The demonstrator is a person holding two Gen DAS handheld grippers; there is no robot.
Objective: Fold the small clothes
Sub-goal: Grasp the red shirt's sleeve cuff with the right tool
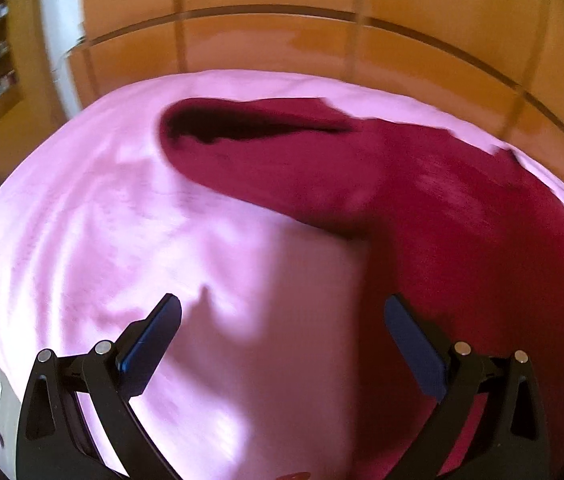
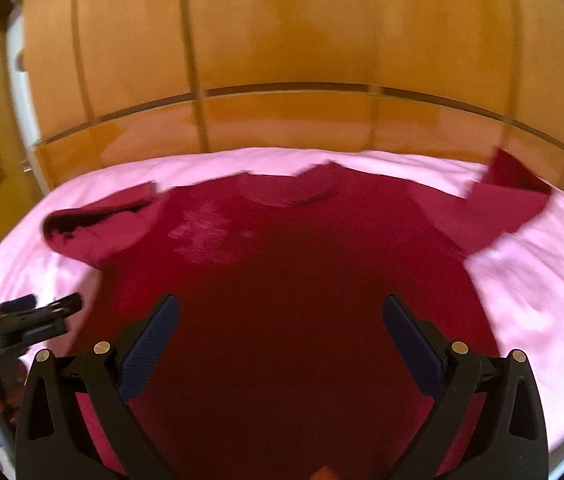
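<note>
Two grippers, jaws wide apart, nothing held: left gripper [image 1: 282,312] over pink sheet [image 1: 102,220] just left of red T-shirt [image 2: 282,280], right gripper [image 2: 281,312] above its near middle. Spread flat, sleeves out, far-left sleeve [image 2: 94,224] rumpled. Best flatten that sleeve, then pinch side edges evenly.

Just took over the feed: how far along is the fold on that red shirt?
Done: the red shirt lies spread on the pink sheet, both sleeves out. In hand: nothing; the left gripper and right gripper are open above it. Left: every fold.
</note>
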